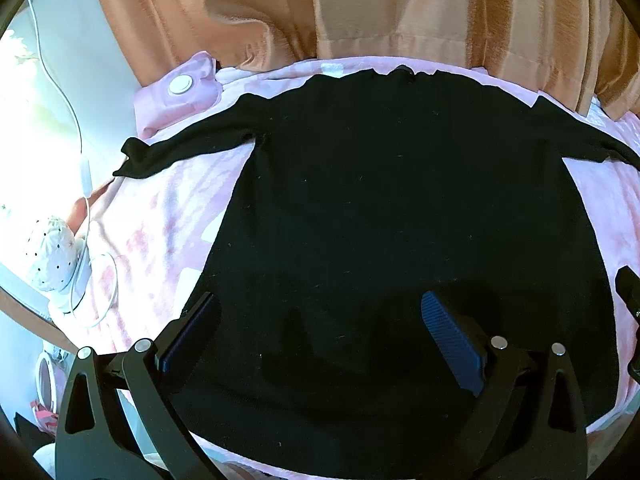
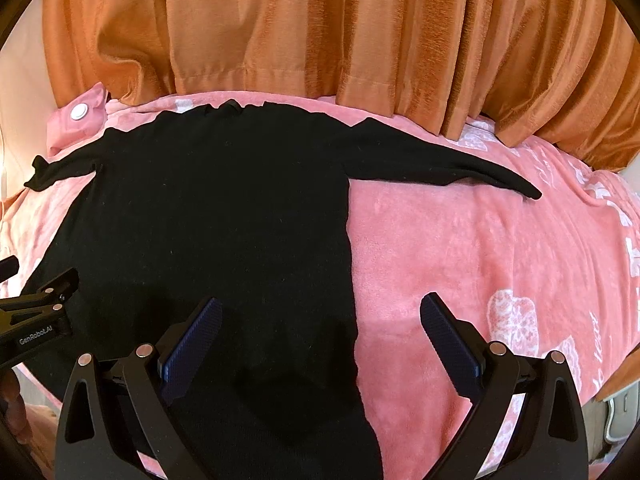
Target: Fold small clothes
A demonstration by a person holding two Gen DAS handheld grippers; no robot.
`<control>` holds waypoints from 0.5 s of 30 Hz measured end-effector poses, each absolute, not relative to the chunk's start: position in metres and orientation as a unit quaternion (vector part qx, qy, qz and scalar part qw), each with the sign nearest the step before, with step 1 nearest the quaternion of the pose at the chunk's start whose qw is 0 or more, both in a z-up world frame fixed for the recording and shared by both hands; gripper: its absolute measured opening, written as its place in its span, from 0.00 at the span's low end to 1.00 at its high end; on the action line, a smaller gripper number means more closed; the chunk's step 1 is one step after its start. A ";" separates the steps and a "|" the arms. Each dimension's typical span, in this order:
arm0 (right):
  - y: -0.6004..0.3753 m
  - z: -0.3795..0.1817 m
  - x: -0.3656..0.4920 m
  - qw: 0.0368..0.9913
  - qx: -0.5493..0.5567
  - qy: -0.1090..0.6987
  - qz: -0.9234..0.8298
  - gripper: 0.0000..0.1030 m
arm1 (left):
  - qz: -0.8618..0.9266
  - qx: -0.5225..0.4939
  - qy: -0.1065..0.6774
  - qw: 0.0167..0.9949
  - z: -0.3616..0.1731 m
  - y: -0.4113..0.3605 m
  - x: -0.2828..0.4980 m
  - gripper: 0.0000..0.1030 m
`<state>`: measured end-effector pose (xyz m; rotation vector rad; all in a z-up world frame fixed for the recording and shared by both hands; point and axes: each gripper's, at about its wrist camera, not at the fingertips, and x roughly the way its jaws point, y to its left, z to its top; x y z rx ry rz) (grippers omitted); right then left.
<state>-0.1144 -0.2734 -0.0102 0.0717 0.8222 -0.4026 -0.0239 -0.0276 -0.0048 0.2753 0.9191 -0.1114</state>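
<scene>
A black long-sleeved sweater (image 1: 400,208) lies flat on a pink blanket (image 1: 160,216), collar at the far side and both sleeves spread outward. My left gripper (image 1: 320,316) is open and empty, hovering over the sweater's lower left part near the hem. In the right wrist view the sweater (image 2: 208,216) fills the left half, its right sleeve (image 2: 440,164) stretched over the blanket (image 2: 480,248). My right gripper (image 2: 320,316) is open and empty, straddling the sweater's right side edge near the hem. The left gripper's body (image 2: 36,312) shows at the left edge.
Orange curtains (image 2: 320,24) hang behind the bed. A pink pouch with a white button (image 1: 180,88) lies at the far left corner. A white cable (image 1: 80,160) and a white dotted lamp (image 1: 52,256) sit left of the bed.
</scene>
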 end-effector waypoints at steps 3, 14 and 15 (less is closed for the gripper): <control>-0.273 -0.011 -0.114 0.896 0.035 0.397 -0.194 0.95 | -0.054 0.133 0.441 0.886 -0.006 -0.027 -0.024 0.95; -0.272 -0.013 -0.115 0.897 0.033 0.396 -0.194 0.95 | -0.051 0.135 0.440 0.887 -0.009 -0.022 -0.025 0.95; -0.272 -0.013 -0.114 0.897 0.034 0.396 -0.194 0.95 | -0.050 0.135 0.440 0.887 -0.009 -0.022 -0.025 0.95</control>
